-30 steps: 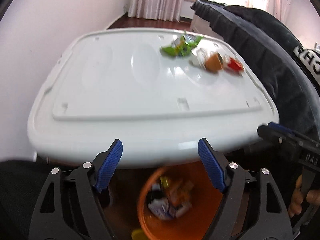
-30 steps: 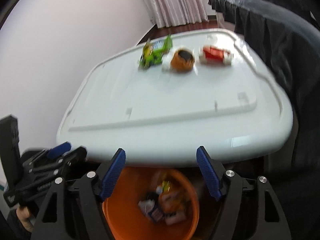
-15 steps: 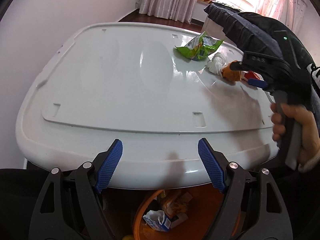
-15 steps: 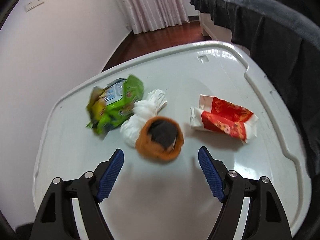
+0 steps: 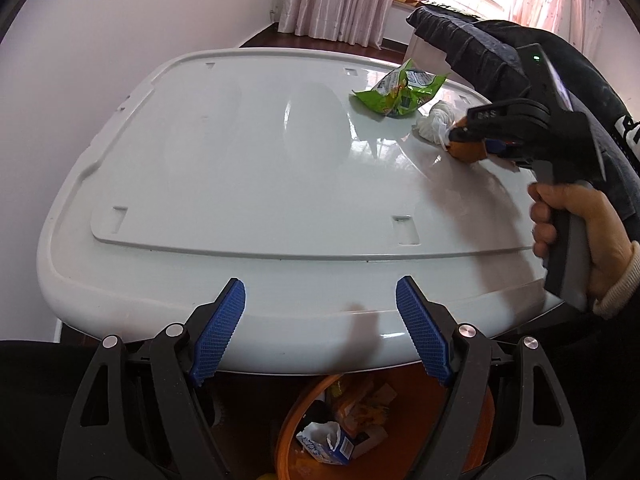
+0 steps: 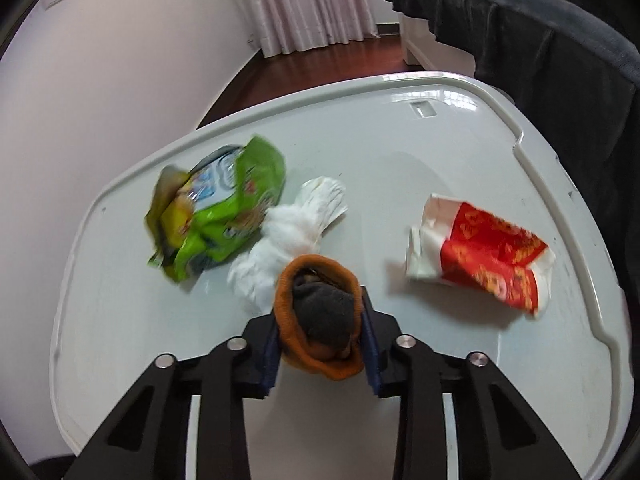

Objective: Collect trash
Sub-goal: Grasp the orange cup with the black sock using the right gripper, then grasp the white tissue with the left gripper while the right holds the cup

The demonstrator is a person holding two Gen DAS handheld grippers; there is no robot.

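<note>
On the white plastic tabletop [image 6: 420, 152] lie a crumpled green snack bag [image 6: 216, 208], a white tissue wad [image 6: 296, 232] and a red-and-white paper packet [image 6: 484, 252]. My right gripper [image 6: 320, 308] is closing, and its blue pads press both sides of an orange peel cup [image 6: 320, 320] with dark scraps inside, still resting on the table. From the left wrist view the right gripper [image 5: 460, 140] reaches the peel [image 5: 466, 154] beside the green bag [image 5: 400, 94]. My left gripper [image 5: 319, 292] hangs open and empty over the table's near edge, above an orange bin [image 5: 432, 432].
The bin under the table edge holds several discarded wrappers and a small carton. A dark cloth [image 6: 540, 60] covers furniture along the table's right side. A person's hand [image 5: 576, 224] grips the right tool's handle. A wall runs along the left; curtains hang at the back.
The right gripper travelled from above the bin out over the table to the trash pile and closed its jaws on the orange peel. The left gripper stayed by the table's near edge.
</note>
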